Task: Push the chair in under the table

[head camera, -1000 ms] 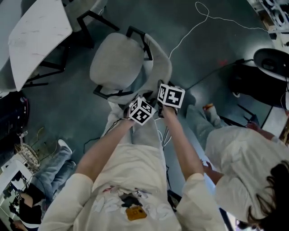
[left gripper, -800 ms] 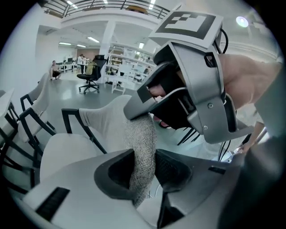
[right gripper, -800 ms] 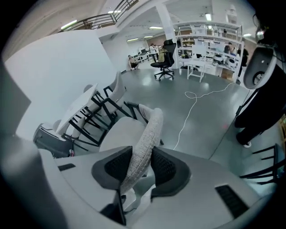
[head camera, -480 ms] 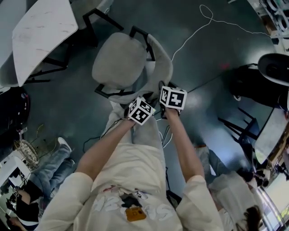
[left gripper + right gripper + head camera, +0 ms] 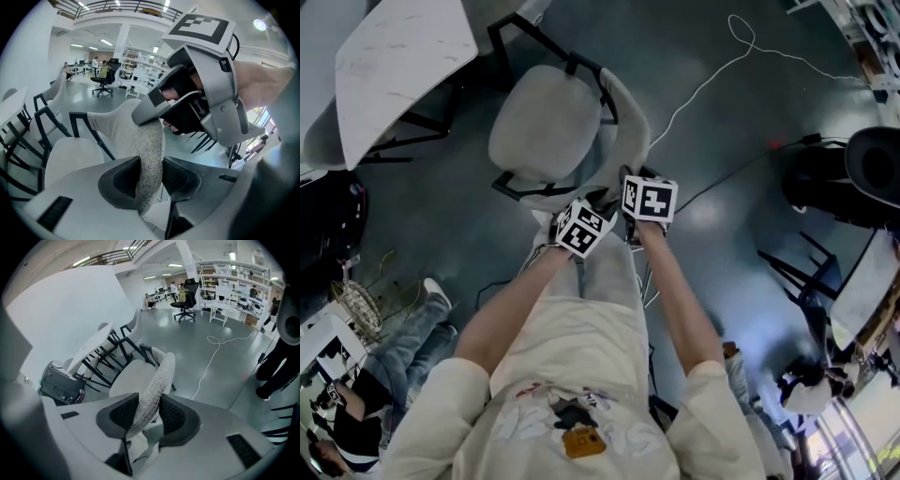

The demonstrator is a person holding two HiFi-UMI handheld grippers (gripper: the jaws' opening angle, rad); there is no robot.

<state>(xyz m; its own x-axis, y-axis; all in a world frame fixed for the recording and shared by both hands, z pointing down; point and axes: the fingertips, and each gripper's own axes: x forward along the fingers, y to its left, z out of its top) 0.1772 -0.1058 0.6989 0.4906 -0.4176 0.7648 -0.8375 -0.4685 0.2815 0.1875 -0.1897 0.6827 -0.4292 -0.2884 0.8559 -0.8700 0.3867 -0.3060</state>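
Both arms reach forward and down, side by side. The left gripper (image 5: 149, 176) has its fingers pinching the chair (image 5: 544, 127) by its backrest. The right gripper (image 5: 147, 416) fingers just closed onto it too. The chair sits right of the white bench (image 5: 398, 66), not under it.

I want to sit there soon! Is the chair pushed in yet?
Not yet. Done: left claw and right claw, which was just closing, grip the chair backrest. In hand: the push. Left: the seat sits out from the white table.

Rough woven grey cloth covers the chair (image 5: 546, 122); its frame (image 5: 520, 190) matt black; floor (image 5: 722, 244) smooth, glossy.
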